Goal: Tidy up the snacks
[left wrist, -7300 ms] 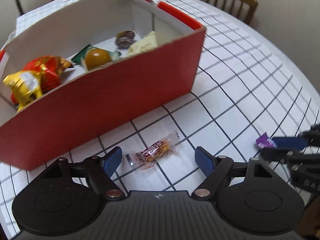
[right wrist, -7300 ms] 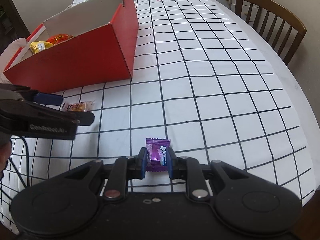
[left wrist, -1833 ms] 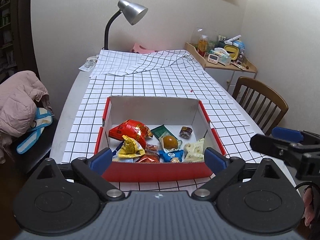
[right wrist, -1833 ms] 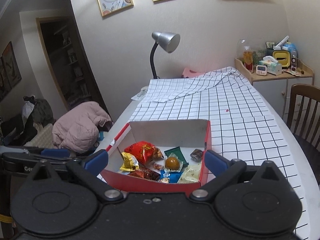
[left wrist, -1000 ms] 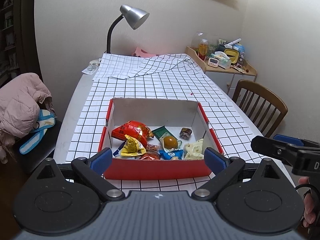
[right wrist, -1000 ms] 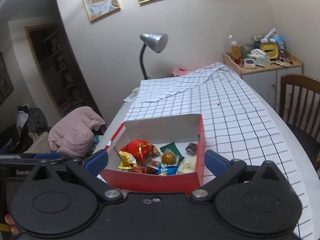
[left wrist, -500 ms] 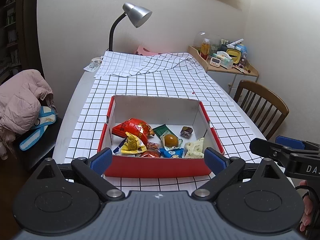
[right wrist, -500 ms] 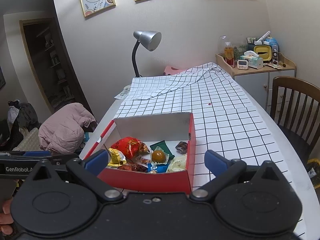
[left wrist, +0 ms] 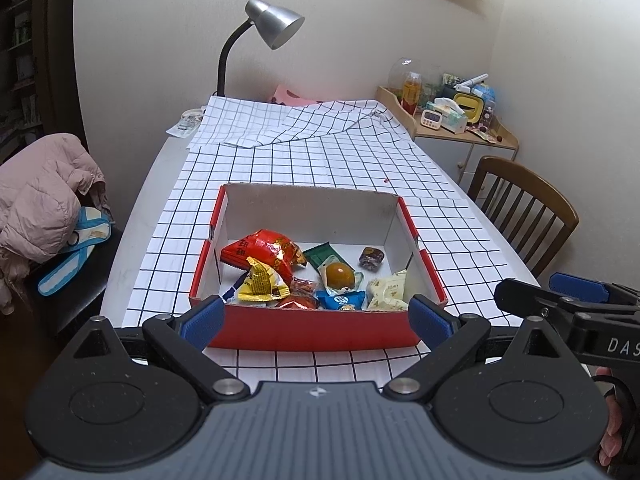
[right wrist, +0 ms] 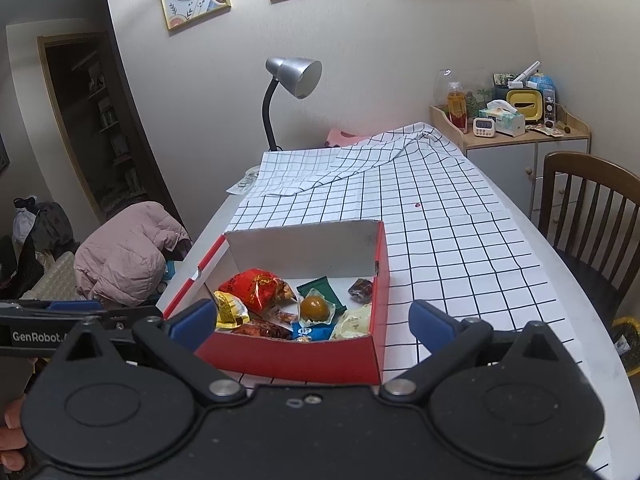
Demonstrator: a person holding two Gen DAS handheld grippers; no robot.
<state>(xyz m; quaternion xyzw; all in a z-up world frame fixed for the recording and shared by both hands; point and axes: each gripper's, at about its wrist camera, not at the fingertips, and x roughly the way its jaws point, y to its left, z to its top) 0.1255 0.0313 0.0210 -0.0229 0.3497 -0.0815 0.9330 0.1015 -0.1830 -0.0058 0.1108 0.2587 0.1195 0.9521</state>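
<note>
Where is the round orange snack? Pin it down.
In the left wrist view, the round orange snack lies inside the red box, near its front right, between the green packet and the blue packet.

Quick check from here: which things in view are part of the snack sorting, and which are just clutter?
Job: red box; snacks in it, such as red packet, yellow packet, blue packet.

Clutter: desk lamp; pink jacket; wooden chair; side cabinet.

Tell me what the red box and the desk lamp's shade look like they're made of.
Red box: likely cardboard, matte red outside, plain white inside, with thin folded walls and flaps. Lamp shade: probably metal, or metallic-coated plastic, given its smooth silver sheen.
</note>
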